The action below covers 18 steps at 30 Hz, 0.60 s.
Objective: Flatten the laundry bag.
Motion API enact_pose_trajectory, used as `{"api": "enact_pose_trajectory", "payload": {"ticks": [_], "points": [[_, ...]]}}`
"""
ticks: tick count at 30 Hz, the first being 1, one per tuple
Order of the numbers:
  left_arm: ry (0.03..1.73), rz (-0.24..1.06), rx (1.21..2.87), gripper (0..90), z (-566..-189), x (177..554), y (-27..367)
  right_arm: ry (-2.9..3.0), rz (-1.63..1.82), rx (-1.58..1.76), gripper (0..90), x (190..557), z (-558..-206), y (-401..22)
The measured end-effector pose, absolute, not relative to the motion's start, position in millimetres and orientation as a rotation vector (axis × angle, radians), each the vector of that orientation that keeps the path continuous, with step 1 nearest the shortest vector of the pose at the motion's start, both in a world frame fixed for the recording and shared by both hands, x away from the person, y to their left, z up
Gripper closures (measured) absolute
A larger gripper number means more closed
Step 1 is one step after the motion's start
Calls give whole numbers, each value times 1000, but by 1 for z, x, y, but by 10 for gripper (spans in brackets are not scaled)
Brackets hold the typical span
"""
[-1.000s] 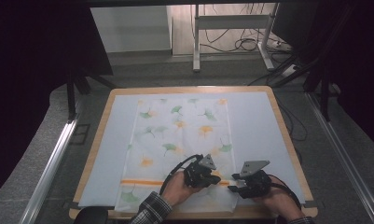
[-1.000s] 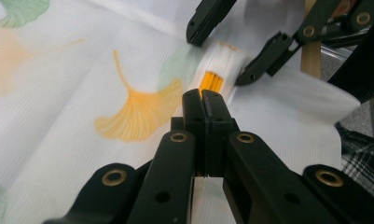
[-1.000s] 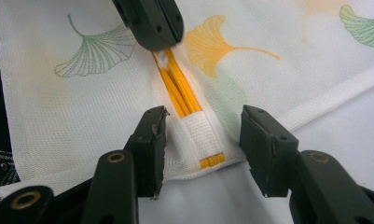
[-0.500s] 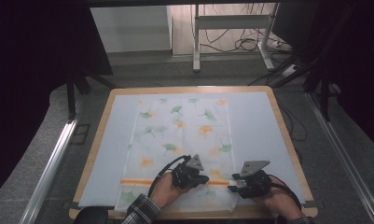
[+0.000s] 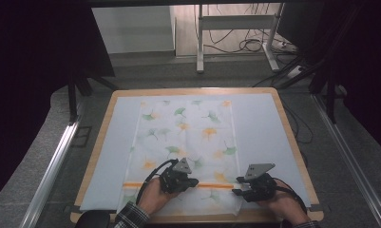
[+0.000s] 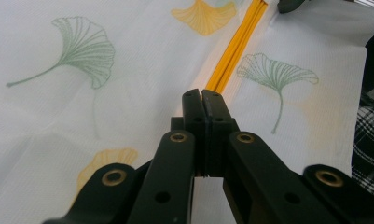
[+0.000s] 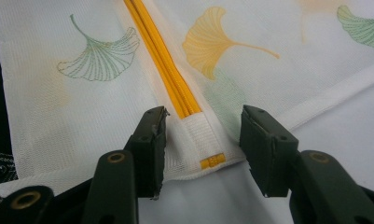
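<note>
I see the mesh laundry bag [image 5: 185, 149] lying flat on the pale mat of the worktop [image 5: 269, 124], its long axis running from the near edge toward the far edge. Its orange zipper [image 5: 209, 185] crosses the bag from side to side, near the near end. In the left gripper view, the zipper slider is hidden behind the jaws, so I cannot tell whether it is pinched.

The left gripper [image 6: 204, 100] has its jaws pressed fully together, tips right on the zipper line, about midway along the zipper in the high view. The right gripper [image 7: 201, 133] stands with its jaws apart, straddling the white end tab of the zipper at the bag's corner; its pads press on nothing. A plaid sleeve is cut off at the frame edge.
</note>
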<state>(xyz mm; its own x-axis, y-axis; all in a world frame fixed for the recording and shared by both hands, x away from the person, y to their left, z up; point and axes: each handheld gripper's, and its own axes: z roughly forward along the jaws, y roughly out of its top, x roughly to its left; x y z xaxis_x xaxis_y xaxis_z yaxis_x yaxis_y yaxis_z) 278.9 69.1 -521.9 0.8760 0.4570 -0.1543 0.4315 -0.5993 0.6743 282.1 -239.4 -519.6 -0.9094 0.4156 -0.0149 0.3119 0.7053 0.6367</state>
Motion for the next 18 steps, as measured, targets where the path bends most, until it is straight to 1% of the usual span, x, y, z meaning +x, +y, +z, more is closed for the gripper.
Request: {"api": "enact_pose_trajectory", "payload": {"ticks": [10,18], "points": [[686,80,2289,900,-522,270,91,2751,984,594,506,282,-520,-239],[777,117,2287,900,-523,262,129,2750,983,597,506,282,-520,-239]]}}
